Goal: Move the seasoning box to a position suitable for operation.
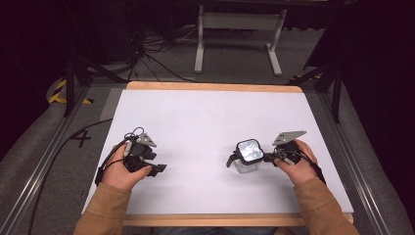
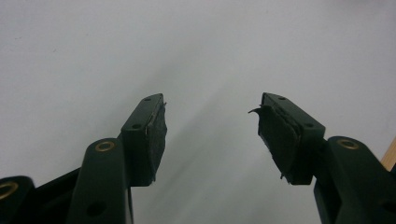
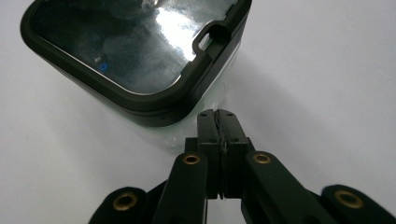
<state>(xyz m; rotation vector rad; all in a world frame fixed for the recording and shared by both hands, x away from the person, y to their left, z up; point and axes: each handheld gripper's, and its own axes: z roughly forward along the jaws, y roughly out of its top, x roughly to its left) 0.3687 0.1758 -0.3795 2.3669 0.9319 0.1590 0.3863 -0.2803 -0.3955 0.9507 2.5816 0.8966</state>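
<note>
A: On the white tabletop (image 1: pixel 205 117), right of centre, stands a clear square container (image 1: pixel 246 165) with a black-rimmed lid (image 1: pixel 249 150). It sits upright. The lid's glossy panel throws back a bright glare.

B: And the right gripper (image 1: pixel 268 157)?

A: Just beside the container, on its right side as the high view has it. Jaws pressed together, nothing between them. In the right gripper view the closed tips (image 3: pixel 219 119) sit low against the container's clear wall (image 3: pixel 187 137), under the lid rim (image 3: pixel 154 100). Touching or a hair off, cannot tell.

B: Anything on the container's far side?

A: A dark flap or tab (image 1: pixel 230 159) juts from its left side near the lid. Too small to say what it is.

B: Left gripper?

A: Well apart from the container, out to its left, near the tabletop's front-left part. The left gripper (image 1: pixel 157 169) rests low over the white surface, tips aimed toward the container. In the left gripper view (image 2: pixel 210 121) the jaws stand spread, bare tabletop between them. One pad (image 2: pixel 275 135) looks frayed at its edge.

B: Hands?

A: The left hand (image 1: pixel 120 169) wraps its gripper body. The right hand (image 1: pixel 298 164) does the same, right of the container, grey plate (image 1: pixel 288 136) on top. Tan sleeves (image 1: pixel 105 210) enter from the near edge.
</note>
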